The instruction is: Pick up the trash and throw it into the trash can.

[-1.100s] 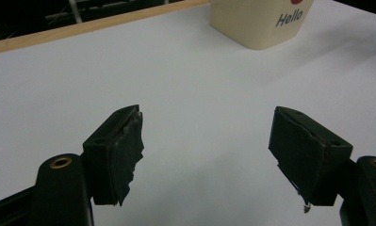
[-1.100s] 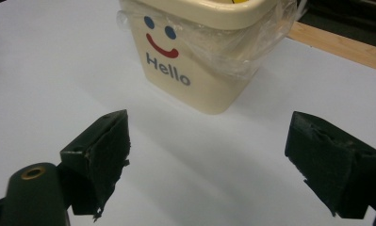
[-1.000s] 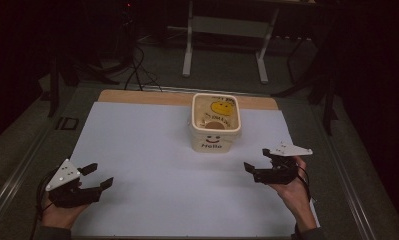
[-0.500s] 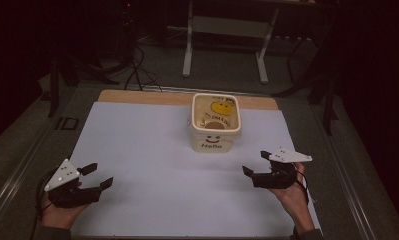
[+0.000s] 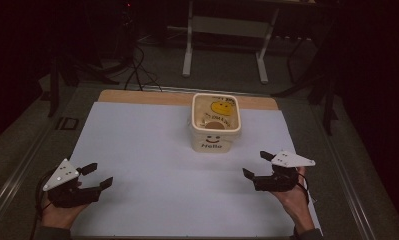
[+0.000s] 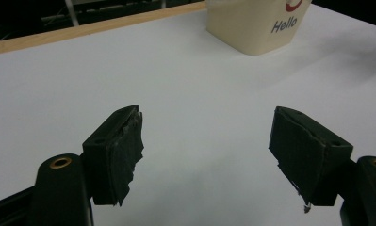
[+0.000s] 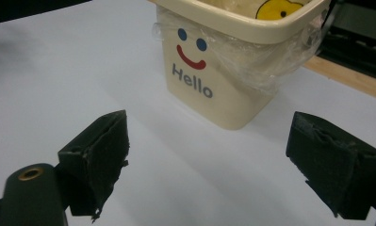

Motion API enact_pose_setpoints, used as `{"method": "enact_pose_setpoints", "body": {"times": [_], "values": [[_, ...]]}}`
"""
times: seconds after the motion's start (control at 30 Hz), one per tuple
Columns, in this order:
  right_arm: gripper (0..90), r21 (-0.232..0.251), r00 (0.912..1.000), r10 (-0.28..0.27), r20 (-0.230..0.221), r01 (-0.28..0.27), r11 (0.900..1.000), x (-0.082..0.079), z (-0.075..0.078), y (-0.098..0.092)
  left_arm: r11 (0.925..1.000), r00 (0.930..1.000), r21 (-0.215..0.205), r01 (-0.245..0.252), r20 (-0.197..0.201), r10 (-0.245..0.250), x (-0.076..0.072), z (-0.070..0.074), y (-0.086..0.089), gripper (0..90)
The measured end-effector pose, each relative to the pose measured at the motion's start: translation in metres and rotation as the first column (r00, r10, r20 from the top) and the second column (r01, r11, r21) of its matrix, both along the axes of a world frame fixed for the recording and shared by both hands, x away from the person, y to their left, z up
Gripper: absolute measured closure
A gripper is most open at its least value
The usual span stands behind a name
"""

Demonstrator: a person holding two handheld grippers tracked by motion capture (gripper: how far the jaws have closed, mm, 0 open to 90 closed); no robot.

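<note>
Resting low at the table's near left corner, left gripper with jaws wide apart, nothing between them. Standing mid-table toward the far edge, cream tub, upright, "Hello" face toward the person, clear liner folded over its rim. Resting at the near right, right gripper, jaws likewise spread and empty. Lying ahead and left of the right gripper, ahead and well right of the left; nearer the right by the look of it. Hard to make out: contents of the tub beyond a yellow shape and a brown disc.
</note>
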State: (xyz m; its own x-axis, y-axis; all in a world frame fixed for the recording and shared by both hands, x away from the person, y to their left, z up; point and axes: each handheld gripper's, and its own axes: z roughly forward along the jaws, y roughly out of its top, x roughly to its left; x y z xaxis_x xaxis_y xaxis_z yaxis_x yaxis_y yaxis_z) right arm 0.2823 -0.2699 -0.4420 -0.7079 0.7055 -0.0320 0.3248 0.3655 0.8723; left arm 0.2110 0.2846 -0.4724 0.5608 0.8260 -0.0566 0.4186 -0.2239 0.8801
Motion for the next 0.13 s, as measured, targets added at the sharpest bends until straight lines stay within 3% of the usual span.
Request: {"method": "enact_pose_setpoints", "body": {"times": [0.13], "values": [[13.2, 0.001, 0.9998, 0.015, 0.009, -0.016, 1.0, -0.0009, -0.0002, -0.0002, 1.0, 1.0, 0.002, 0.002, 0.001, -0.002, 0.0004, -0.0004, -0.0004, 26.1]]}}
